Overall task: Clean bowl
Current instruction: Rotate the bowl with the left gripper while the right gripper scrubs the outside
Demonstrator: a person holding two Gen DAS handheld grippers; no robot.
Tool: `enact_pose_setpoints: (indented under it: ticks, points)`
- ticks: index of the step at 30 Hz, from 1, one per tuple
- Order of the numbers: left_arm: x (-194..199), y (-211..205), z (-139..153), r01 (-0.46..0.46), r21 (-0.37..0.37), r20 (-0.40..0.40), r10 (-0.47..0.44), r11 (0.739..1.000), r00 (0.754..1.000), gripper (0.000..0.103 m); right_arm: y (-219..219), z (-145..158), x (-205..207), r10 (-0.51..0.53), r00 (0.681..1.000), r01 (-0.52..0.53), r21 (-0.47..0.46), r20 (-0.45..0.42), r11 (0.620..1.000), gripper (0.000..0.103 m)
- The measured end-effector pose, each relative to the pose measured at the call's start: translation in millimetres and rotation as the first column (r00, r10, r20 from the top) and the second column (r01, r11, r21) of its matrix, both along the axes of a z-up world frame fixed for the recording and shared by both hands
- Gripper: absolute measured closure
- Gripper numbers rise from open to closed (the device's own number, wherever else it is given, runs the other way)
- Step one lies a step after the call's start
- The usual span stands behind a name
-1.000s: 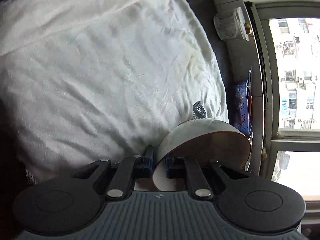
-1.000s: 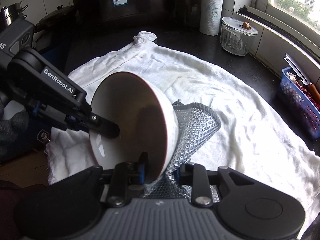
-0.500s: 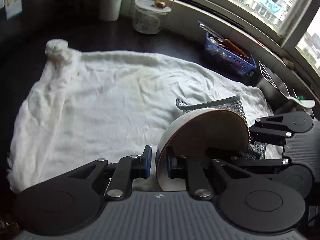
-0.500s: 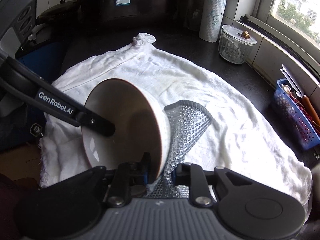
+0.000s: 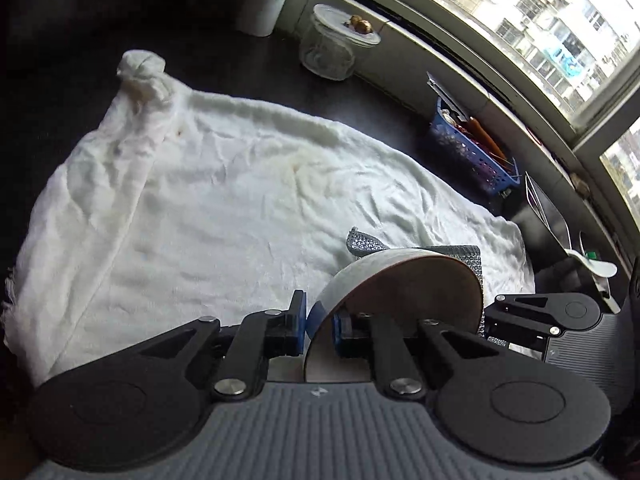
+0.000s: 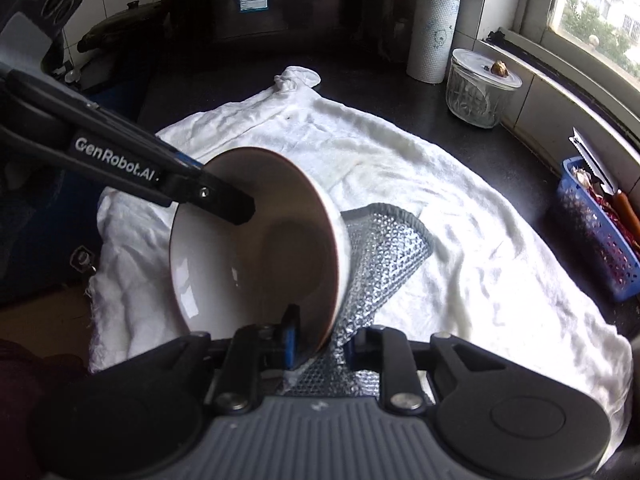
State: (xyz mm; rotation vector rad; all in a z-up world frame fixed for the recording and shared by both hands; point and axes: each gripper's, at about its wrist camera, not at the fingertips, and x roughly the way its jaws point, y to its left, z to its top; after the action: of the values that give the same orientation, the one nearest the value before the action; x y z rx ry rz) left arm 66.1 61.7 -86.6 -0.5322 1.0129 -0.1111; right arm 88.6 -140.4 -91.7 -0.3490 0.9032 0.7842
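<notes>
A: What is the bowl like?

B: Round and glazed, pale and glossy inside with a thin reddish-brown rim; it is tipped on its side above the white cloth, its opening turned toward the left gripper; a bright glint sits on the inner wall low down.

A: And the silvery thing behind it?

B: A scrubbing cloth of shiny metallic mesh, dimpled all over; it drapes against the bowl's outer wall, with one rounded corner sticking out to the right.

A: The white cloth underneath?

B: Soft, crinkled, woven cotton spread over a dark counter; one far corner is twisted into a knot; a few faint brownish stains show in the left wrist view.

A: How do the grippers stand?

B: The left gripper comes in from the bowl's open side; its jaws are narrow, pinching the rim, one finger inside and one against the outer wall. The right gripper sits low at the near rim; its jaws are closed down on the bowl's wall and the scrubbing cloth together, the left finger inside the bowl, the right one pressing the mesh from outside.

A: Anything nearby?

B: A lidded glass jar, a paper towel roll and a blue perforated basket along the window side, well apart from the bowl.
</notes>
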Motion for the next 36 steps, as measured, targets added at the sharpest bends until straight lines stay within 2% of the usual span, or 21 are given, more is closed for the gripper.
enact_pose_setpoints:
  ticks: [2, 4, 5, 7, 9, 12, 13, 15, 16, 17, 18, 19, 21, 22, 26, 27, 29, 31, 36]
  points:
    - [-3.0, 9.3, -12.0, -0.065, -0.102, -0.06, 0.06, 0.993, 0.996, 0.091, 1.1, -1.1, 1.0, -0.003, 1.0, 0.003, 0.014, -0.016, 1.0, 0.079]
    - [-6.1, 18.6, -24.5, -0.135, -0.201, -0.126, 0.111, 0.97, 0.986, 0.091, 1.7, -2.5, 1.5, -0.008, 0.999, 0.008, 0.023, -0.031, 1.0, 0.077]
    - [-8.6, 23.4, -33.3, -0.176, -0.262, -0.168, 0.135, 0.949, 0.977, 0.091, 2.2, -3.0, 1.2, -0.006, 0.999, 0.007, 0.024, -0.034, 1.0, 0.077]
    - [-16.1, 30.4, -52.9, -0.264, -0.374, -0.257, 0.174, 0.889, 0.951, 0.091, 1.6, -3.5, 1.1, -0.012, 0.999, 0.013, 0.03, -0.044, 0.999, 0.076]
    - [-19.9, 30.7, -61.3, -0.293, -0.406, -0.295, 0.179, 0.865, 0.939, 0.091, 0.2, -4.3, 1.4, -0.019, 0.998, 0.021, 0.042, -0.057, 0.999, 0.076]
    - [-15.8, 25.3, -56.1, -0.241, -0.376, -0.27, 0.143, 0.895, 0.952, 0.091, 0.4, -5.8, 1.6, -0.024, 0.997, 0.027, 0.049, -0.068, 0.998, 0.076]
    - [-12.9, 22.2, -51.5, -0.207, -0.341, -0.252, 0.123, 0.917, 0.96, 0.089, 0.4, -6.1, 1.6, -0.027, 0.997, 0.03, 0.05, -0.069, 0.998, 0.076]
    - [-6.6, 10.8, -37.3, -0.094, -0.213, -0.182, 0.055, 0.972, 0.982, 0.089, -1.1, -5.5, 2.3, -0.032, 0.997, 0.036, 0.057, -0.071, 0.998, 0.079]
    - [-4.4, 4.6, -29.8, -0.043, -0.135, -0.145, 0.023, 0.99, 0.989, 0.089, -1.2, -5.2, 2.2, -0.031, 0.997, 0.035, 0.054, -0.069, 0.998, 0.081]
    - [-3.6, -5.7, -20.3, 0.029, -0.026, -0.094, -0.031, 0.999, 0.995, 0.089, -1.2, -4.8, 2.1, -0.03, 0.997, 0.034, 0.051, -0.068, 0.998, 0.082]
    - [-3.1, -17.1, -10.2, 0.1, 0.095, -0.046, -0.096, 0.99, 0.994, 0.089, -0.7, -4.3, 1.4, -0.028, 0.998, 0.031, 0.046, -0.062, 0.998, 0.082]
    - [-2.6, -28.6, -0.2, 0.164, 0.218, -0.005, -0.167, 0.962, 0.986, 0.089, -0.4, -4.0, 0.8, -0.025, 0.998, 0.028, 0.044, -0.059, 0.999, 0.082]
    - [-4.5, -42.9, 10.1, 0.243, 0.331, 0.033, -0.269, 0.912, 0.963, 0.089, 0.4, -3.2, -0.8, -0.021, 0.999, 0.023, 0.039, -0.05, 0.999, 0.083]
    - [-5.1, -46.5, 12.6, 0.252, 0.355, 0.048, -0.287, 0.9, 0.957, 0.089, 0.8, -3.3, -0.9, -0.02, 0.999, 0.021, 0.037, -0.047, 0.999, 0.083]
    - [-7.4, -56.7, 21.7, 0.256, 0.417, 0.11, -0.328, 0.872, 0.938, 0.09, -0.1, -3.2, -2.2, -0.02, 0.999, 0.021, 0.025, -0.026, 0.999, 0.083]
    - [-8.2, -60.3, 25.9, 0.26, 0.423, 0.14, -0.346, 0.868, 0.928, 0.089, -0.7, -1.3, -2.8, -0.019, 1.0, 0.019, 0.023, -0.012, 1.0, 0.083]
    - [-6.1, -63.8, 28.9, 0.243, 0.402, 0.17, -0.333, 0.883, 0.928, 0.088, -0.8, 0.6, -2.4, -0.015, 1.0, 0.015, 0.014, 0.001, 1.0, 0.083]
    - [-2.6, -59.7, 27.6, 0.226, 0.362, 0.166, -0.301, 0.904, 0.939, 0.088, -0.6, 1.6, -0.8, -0.017, 1.0, 0.017, 0.002, 0.01, 1.0, 0.083]
    - [1.2, -28.5, 12.3, 0.124, 0.184, 0.097, -0.143, 0.975, 0.985, 0.088, -0.6, -1.2, -1.2, -0.015, 1.0, 0.015, 0.001, -0.004, 1.0, 0.083]
